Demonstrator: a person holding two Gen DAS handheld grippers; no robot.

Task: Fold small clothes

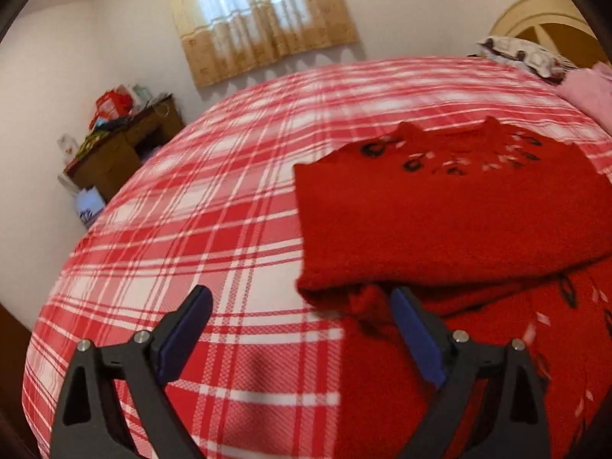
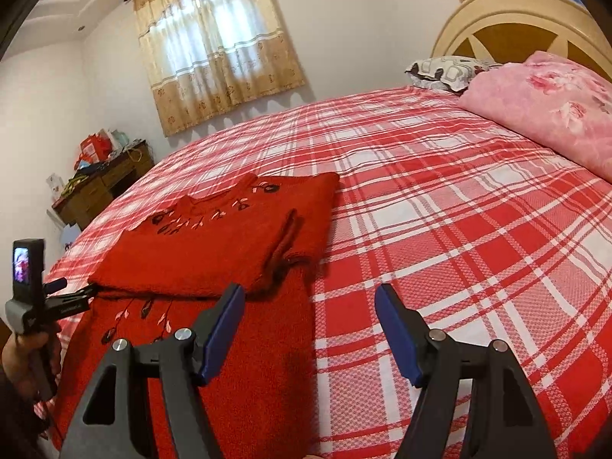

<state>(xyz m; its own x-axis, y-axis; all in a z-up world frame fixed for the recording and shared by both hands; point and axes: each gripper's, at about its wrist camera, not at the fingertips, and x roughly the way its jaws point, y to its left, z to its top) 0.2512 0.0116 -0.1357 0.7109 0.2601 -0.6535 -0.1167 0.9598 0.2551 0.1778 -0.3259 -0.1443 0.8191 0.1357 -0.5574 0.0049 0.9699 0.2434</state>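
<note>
Sweater lies folded near the bed edge, open plaid rightward; left gripper and right gripper jaws gape, empty.

**Red sweater, part-folded**

Red knit sweater on plaid bed, left of centre. Dark and pale floral embroidery at neckline. Far section folded flat over near section; embroidered stems show on the near layer. Edges roughly squared.

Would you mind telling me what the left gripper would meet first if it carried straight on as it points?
Probably the plaid bedspread; the left gripper points down at bare cloth just left of the red sweater.
</note>
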